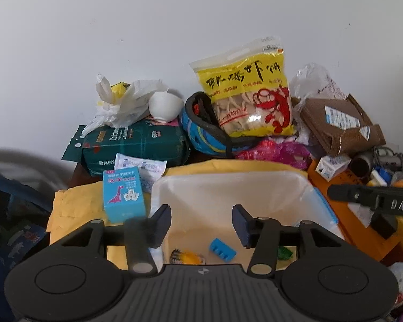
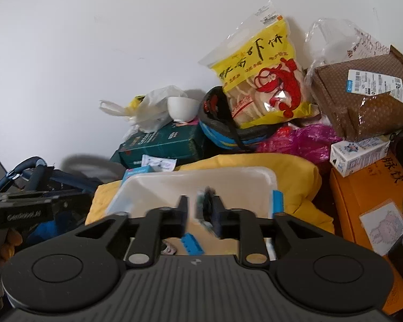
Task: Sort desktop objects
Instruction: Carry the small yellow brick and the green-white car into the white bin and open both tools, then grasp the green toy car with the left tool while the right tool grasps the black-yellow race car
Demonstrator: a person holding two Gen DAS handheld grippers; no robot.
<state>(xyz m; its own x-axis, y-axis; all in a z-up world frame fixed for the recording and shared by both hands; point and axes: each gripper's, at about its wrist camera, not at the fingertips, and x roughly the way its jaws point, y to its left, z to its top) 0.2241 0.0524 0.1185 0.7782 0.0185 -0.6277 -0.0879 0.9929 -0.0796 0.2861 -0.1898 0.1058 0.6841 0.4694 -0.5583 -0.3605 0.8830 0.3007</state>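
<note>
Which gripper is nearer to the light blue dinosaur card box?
Left. The left gripper hovers just right of the dinosaur card box; the right gripper is farther right, over the white bin.

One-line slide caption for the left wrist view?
Open left gripper above a translucent bin holding a blue block.

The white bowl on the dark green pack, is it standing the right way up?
Yes, in the right wrist view the white bowl sits upright, rim up, on the dark green pack.

I read "Cotton" on the green tissue pack point(image 1: 137, 145) and "BAS" on my other gripper point(image 1: 384, 201).
</note>
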